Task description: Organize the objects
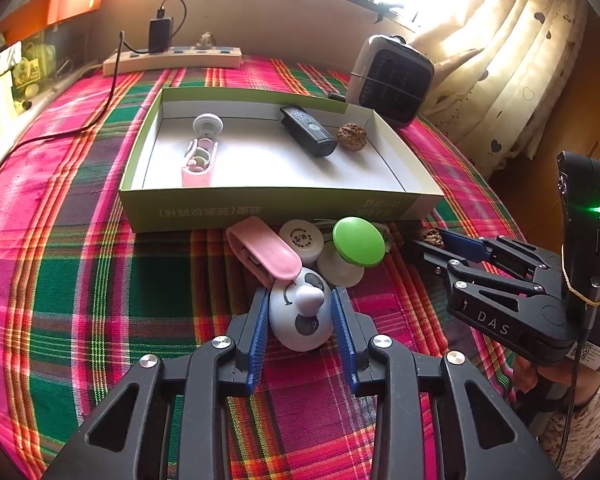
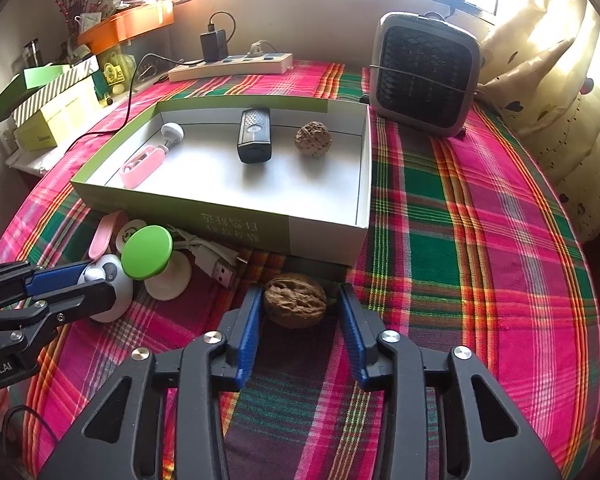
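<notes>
2 grippers are down on the plaid tablecloth point(image 2: 480, 216), both just in front of the open cardboard box point(image 2: 324, 228). Left gripper point(image 1: 300, 312) first: its blue pads sit tight against both sides of the white panda-faced toy point(image 1: 300, 320), jaws narrowed right onto it, toy resting on the cloth. Over on the right, the right gripper point(image 2: 300, 312) has a walnut point(image 2: 295, 305) between its fingers; the left pad touches the shell, but a sliver of gap shows at the right pad, so no full squeeze there.

Crowded just behind the panda toy: a pink clip point(image 1: 264, 256), a white round disc with printed text point(image 1: 301, 238), and a green-capped knob point(image 1: 358, 242) standing on its white base. A white USB cable point(image 2: 216, 260) trails along the near wall of the box.

Inside the box, 4 items already: a pink case point(image 1: 198, 164) at the left with a white knob point(image 1: 208, 124) touching its far end, a black remote point(image 1: 308, 132) in the middle, and a second walnut point(image 1: 352, 136) at the right. Behind the box stand a small grey heater point(image 2: 426, 76) and a power strip point(image 2: 230, 66).
</notes>
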A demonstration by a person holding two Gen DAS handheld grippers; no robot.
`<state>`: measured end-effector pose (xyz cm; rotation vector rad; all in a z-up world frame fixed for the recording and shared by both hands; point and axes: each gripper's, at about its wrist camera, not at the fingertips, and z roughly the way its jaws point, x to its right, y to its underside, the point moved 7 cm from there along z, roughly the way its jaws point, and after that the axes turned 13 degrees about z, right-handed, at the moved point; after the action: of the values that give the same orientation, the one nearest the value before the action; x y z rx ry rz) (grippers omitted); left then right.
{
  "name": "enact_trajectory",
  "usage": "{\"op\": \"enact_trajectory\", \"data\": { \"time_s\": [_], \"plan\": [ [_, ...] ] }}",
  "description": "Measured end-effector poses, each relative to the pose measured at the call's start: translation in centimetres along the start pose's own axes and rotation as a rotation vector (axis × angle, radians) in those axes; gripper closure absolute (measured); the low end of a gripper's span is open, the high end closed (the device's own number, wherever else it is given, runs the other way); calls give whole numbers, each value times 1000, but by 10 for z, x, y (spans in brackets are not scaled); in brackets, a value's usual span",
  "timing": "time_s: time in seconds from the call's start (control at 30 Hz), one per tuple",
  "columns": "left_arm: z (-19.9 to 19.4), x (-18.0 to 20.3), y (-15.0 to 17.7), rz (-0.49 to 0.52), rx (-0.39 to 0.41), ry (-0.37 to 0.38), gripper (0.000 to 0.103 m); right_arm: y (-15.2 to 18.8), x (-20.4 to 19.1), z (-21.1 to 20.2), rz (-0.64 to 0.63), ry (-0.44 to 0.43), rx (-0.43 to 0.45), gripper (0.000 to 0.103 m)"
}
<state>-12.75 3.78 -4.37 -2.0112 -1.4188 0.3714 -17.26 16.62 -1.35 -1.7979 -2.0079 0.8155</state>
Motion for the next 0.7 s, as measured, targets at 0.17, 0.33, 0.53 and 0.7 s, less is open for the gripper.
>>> {"op": "enact_trajectory", "data": {
  "time_s": [0.17, 0.33, 0.53, 0.7],
  "plan": [
    [0, 1, 0, -1, 1, 1, 74, 0, 0, 0, -1, -6, 3, 71],
    [0, 0, 0, -3, 1, 2, 75, 1, 0, -1, -1, -8, 6, 71],
    [-1, 0, 0, -3, 5, 2, 76, 2, 0, -2, 5, -12, 6, 71],
    [-4, 0, -1, -5, 14, 5, 78, 2, -1, -3, 7, -15, 4, 71]
  ]
}}
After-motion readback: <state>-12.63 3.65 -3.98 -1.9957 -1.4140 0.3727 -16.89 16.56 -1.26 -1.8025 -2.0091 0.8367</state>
